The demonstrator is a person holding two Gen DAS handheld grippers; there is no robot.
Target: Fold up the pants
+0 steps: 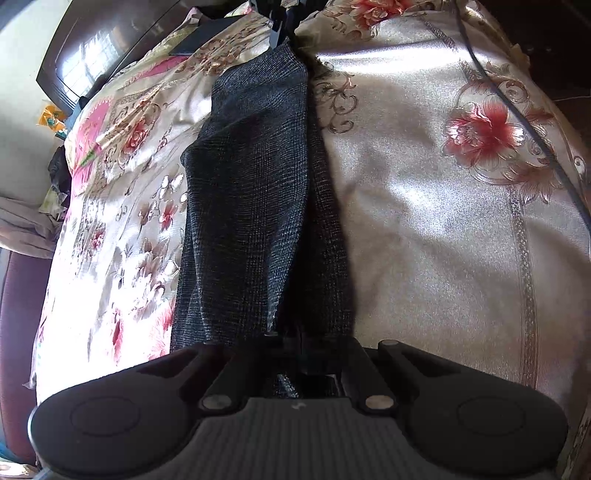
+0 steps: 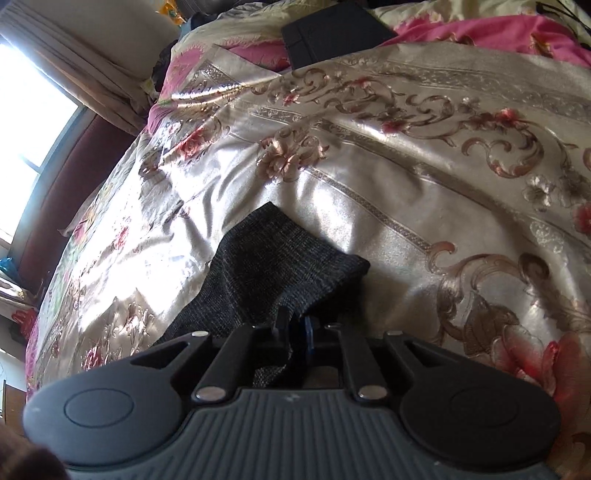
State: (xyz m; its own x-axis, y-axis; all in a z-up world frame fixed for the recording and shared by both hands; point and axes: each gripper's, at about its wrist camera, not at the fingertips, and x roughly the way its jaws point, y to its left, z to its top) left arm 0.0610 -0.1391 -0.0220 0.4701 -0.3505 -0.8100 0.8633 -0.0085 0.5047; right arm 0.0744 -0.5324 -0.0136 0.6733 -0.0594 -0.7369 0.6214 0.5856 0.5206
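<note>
The pants [image 1: 255, 192] are dark grey knit cloth, stretched in a long band over a floral satin bedspread [image 1: 424, 206]. My left gripper [image 1: 291, 343] is shut on the near end of the pants. At the far end of the band the other gripper [image 1: 280, 18] holds the cloth, partly out of frame. In the right wrist view my right gripper [image 2: 295, 332] is shut on the pants [image 2: 273, 273]; a corner of the cloth droops onto the bedspread [image 2: 406, 192] ahead of the fingers.
A dark flat rectangular object [image 2: 332, 33] lies on the bed near a pink quilt [image 2: 498, 33]. A thin dark cable [image 1: 517, 110] crosses the bedspread at right. A dark wooden headboard [image 1: 92, 55] and a window with curtains [image 2: 37, 122] border the bed.
</note>
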